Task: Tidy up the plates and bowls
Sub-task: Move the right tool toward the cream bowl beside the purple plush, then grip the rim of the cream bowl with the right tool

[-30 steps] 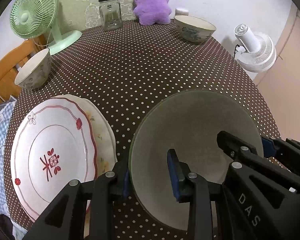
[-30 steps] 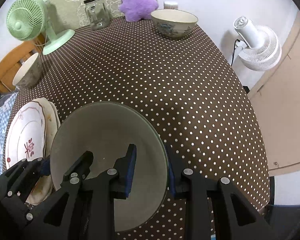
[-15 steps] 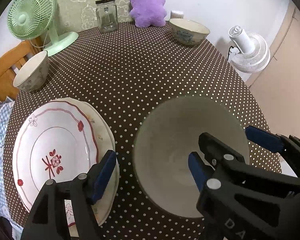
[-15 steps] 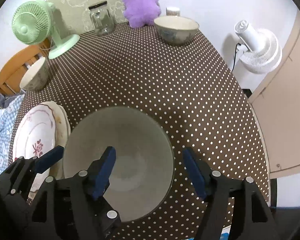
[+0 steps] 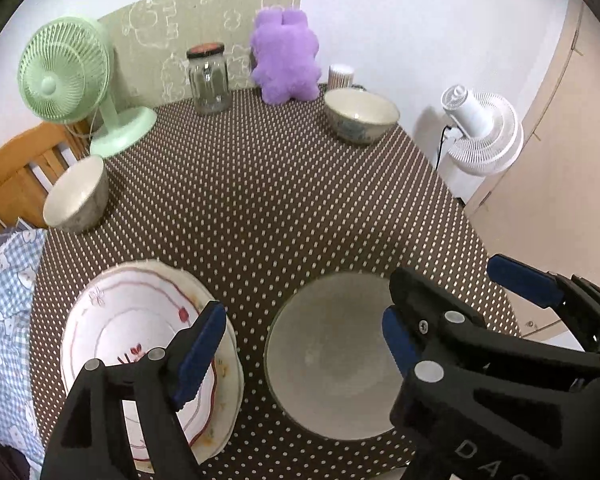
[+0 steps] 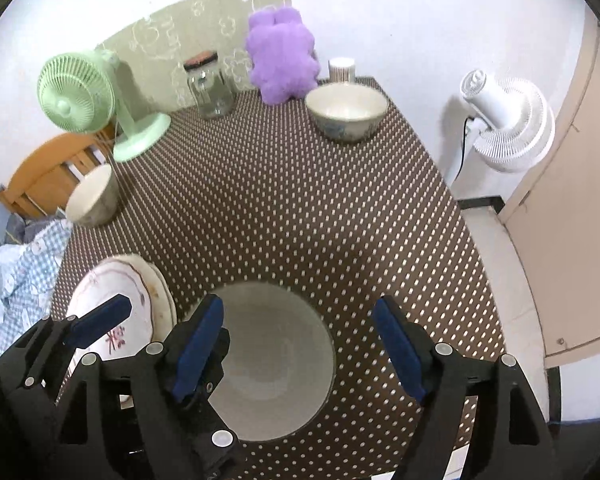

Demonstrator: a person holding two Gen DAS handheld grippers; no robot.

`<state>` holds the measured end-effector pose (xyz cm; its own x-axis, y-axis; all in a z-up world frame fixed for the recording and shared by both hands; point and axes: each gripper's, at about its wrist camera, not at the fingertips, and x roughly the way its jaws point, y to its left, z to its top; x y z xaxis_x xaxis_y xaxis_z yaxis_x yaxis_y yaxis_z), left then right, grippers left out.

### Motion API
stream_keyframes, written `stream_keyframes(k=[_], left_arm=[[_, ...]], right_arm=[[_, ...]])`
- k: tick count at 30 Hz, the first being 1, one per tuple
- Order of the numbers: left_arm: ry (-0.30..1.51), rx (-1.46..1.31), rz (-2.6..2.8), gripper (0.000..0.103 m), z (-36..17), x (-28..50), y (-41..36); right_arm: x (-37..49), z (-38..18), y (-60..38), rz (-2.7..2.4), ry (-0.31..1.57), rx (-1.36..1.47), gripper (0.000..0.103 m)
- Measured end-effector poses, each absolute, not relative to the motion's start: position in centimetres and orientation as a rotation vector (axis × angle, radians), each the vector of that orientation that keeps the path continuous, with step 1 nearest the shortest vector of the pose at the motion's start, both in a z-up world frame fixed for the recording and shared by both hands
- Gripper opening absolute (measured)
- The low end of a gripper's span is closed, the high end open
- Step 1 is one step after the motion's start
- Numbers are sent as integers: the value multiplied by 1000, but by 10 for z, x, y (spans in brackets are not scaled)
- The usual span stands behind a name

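Observation:
A large grey bowl [image 5: 332,364] stands on the polka-dot table near its front edge; it also shows in the right wrist view [image 6: 276,360]. My left gripper [image 5: 300,344] is open above it, holding nothing. My right gripper [image 6: 300,340] is open above the same bowl, empty. Stacked white plates with red trim [image 5: 132,328] lie left of the bowl, also in the right wrist view [image 6: 120,300]. A small bowl [image 5: 76,196] stands at the far left edge. A patterned bowl [image 5: 360,114] stands at the far right.
A green fan [image 5: 84,88], a glass jar [image 5: 208,80], a purple plush toy [image 5: 286,58] and a small cup [image 5: 340,76] stand along the table's back. A wooden chair [image 5: 12,172] and checked cloth [image 5: 4,320] are left. A white fan [image 5: 484,132] stands on the floor, right.
Both grippers let go of the grey bowl's rim, opened wide and rose back from it. The bowl now rests on the table.

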<state>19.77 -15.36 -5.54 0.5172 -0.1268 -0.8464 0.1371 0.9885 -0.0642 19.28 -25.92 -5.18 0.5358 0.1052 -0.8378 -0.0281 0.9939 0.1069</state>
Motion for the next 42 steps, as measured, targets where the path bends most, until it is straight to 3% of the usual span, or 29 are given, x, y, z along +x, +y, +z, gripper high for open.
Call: stream_keyframes(k=[20,33,37,42], left_arm=[[903,-7,-10,82,1,281,-230],[910,-36,105,78,-17,364,-265],[912,-61,112,69,-25,390,-269],[915,-56,146,67,-36,417,-267]], right_arm=[[291,4,-333,171,901,23,81],[389,-11,-368,254,903,-2,81],[418,-19,-371,279,911,2,81],[450,-32,-372,269,913,-4,80]])
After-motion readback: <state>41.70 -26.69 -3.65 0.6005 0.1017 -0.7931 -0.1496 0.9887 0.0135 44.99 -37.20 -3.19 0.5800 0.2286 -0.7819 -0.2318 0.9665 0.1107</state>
